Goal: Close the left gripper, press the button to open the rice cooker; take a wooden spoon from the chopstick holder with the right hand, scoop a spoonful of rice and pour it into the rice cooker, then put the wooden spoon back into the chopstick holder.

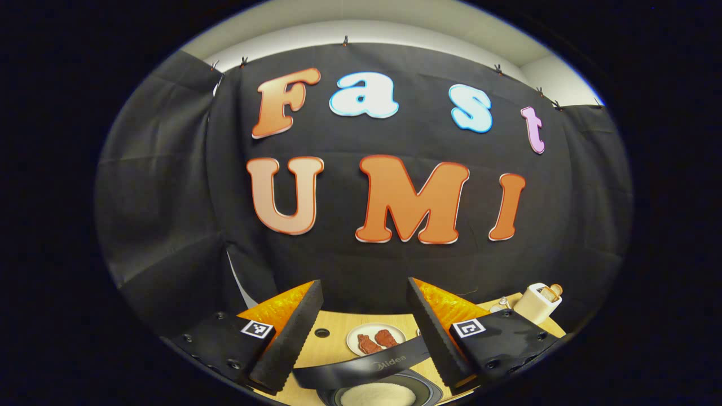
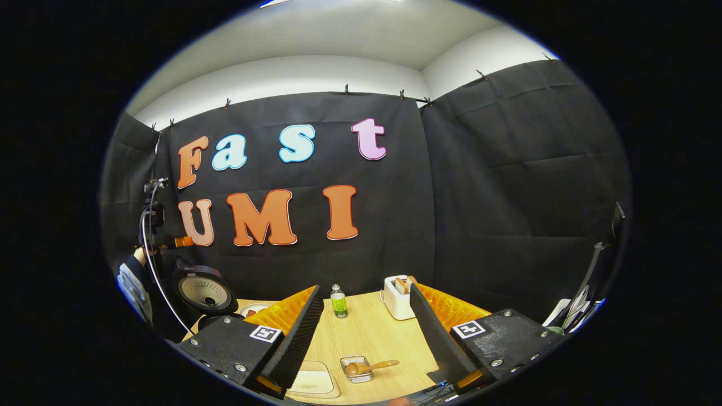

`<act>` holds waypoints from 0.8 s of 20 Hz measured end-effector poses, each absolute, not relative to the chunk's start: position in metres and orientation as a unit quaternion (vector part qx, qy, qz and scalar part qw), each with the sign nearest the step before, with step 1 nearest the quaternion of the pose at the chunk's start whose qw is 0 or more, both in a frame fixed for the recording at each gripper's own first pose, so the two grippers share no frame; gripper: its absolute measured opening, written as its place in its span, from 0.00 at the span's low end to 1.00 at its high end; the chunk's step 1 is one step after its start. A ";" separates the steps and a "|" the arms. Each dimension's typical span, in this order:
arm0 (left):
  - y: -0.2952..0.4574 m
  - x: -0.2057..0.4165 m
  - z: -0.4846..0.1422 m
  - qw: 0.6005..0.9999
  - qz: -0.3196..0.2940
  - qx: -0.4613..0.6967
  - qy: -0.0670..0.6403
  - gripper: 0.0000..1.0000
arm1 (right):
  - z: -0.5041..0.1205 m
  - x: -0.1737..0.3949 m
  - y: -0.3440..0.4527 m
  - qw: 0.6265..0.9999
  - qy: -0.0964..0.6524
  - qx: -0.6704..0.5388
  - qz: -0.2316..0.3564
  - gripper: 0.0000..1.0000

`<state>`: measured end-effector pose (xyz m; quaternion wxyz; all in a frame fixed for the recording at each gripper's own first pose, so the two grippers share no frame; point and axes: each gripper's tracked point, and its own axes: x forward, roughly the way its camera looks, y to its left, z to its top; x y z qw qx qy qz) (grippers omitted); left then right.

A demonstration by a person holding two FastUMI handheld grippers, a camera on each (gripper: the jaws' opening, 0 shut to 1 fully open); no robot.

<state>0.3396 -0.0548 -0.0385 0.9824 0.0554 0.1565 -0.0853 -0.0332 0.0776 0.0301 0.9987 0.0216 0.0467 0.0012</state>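
Rice cooker [image 2: 204,293] stands open with rice inside; both grippers' jaws spread, empty. Next, seemingly: right gripper [image 2: 366,332] takes the wooden spoon [image 2: 369,367].

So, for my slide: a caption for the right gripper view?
Open right gripper above a wooden spoon resting in its holder; rice cooker lid raised.

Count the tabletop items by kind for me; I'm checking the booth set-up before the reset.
Rice cooker: 1
Toaster: 1
Bottle: 1
Plate: 1
Wooden spoon: 1
Small clear holder: 1
Board: 1
Total: 7
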 end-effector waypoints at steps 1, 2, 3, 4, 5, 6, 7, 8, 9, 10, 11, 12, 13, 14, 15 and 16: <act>-0.049 0.343 -0.053 0.981 -0.079 0.056 0.170 0.98 | 0.028 -0.033 0.076 0.999 0.048 0.019 -0.002 0.95; -0.043 0.347 -0.062 0.980 -0.072 0.056 0.178 1.00 | 0.027 -0.033 0.076 0.999 0.050 0.017 -0.003 0.95; -0.042 0.348 -0.069 0.979 -0.070 0.053 0.183 1.00 | 0.026 -0.034 0.077 0.998 0.053 0.017 -0.005 0.95; -0.042 0.346 -0.076 0.978 -0.072 0.049 0.190 0.99 | 0.025 -0.033 0.076 0.998 0.054 0.018 -0.006 0.95; -0.043 0.343 -0.082 0.977 -0.073 0.048 0.196 0.99 | 0.026 -0.034 0.076 0.998 0.055 0.020 -0.006 0.95; -0.041 0.339 -0.090 0.975 -0.073 0.051 0.202 1.00 | 0.026 -0.034 0.075 0.998 0.054 0.021 -0.007 0.95; -0.041 0.333 -0.095 0.973 -0.075 0.058 0.209 1.00 | 0.026 -0.033 0.074 0.998 0.054 0.022 -0.007 0.95; -0.043 0.329 -0.095 0.975 -0.081 0.057 0.200 1.00 | 0.023 -0.032 0.073 0.998 0.055 0.022 -0.006 0.95; -0.046 0.323 -0.098 0.974 -0.082 0.053 0.203 1.00 | 0.022 -0.031 0.073 0.998 0.058 0.023 -0.004 0.95; -0.045 0.315 -0.095 0.975 -0.083 0.048 0.200 0.98 | 0.021 -0.029 0.073 0.998 0.060 0.024 -0.001 0.95; -0.047 0.307 -0.097 0.975 -0.084 0.040 0.202 0.99 | 0.021 -0.028 0.074 0.998 0.060 0.024 0.003 0.95; -0.047 0.298 -0.102 0.975 -0.085 0.030 0.203 1.00 | 0.019 -0.027 0.074 0.998 0.060 0.024 0.009 0.95; -0.051 0.288 -0.105 0.975 -0.088 0.024 0.204 1.00 | 0.019 -0.026 0.075 0.998 0.061 0.025 0.014 0.95; -0.054 0.275 -0.110 0.973 -0.093 0.021 0.208 0.98 | 0.015 -0.025 0.074 0.997 0.063 0.025 0.020 0.95; -0.056 0.263 -0.116 0.972 -0.097 0.021 0.212 1.00 | 0.013 -0.024 0.074 0.997 0.067 0.027 0.026 0.95; -0.059 0.251 -0.123 0.971 -0.099 0.022 0.217 0.98 | 0.011 -0.022 0.074 0.997 0.070 0.029 0.031 0.95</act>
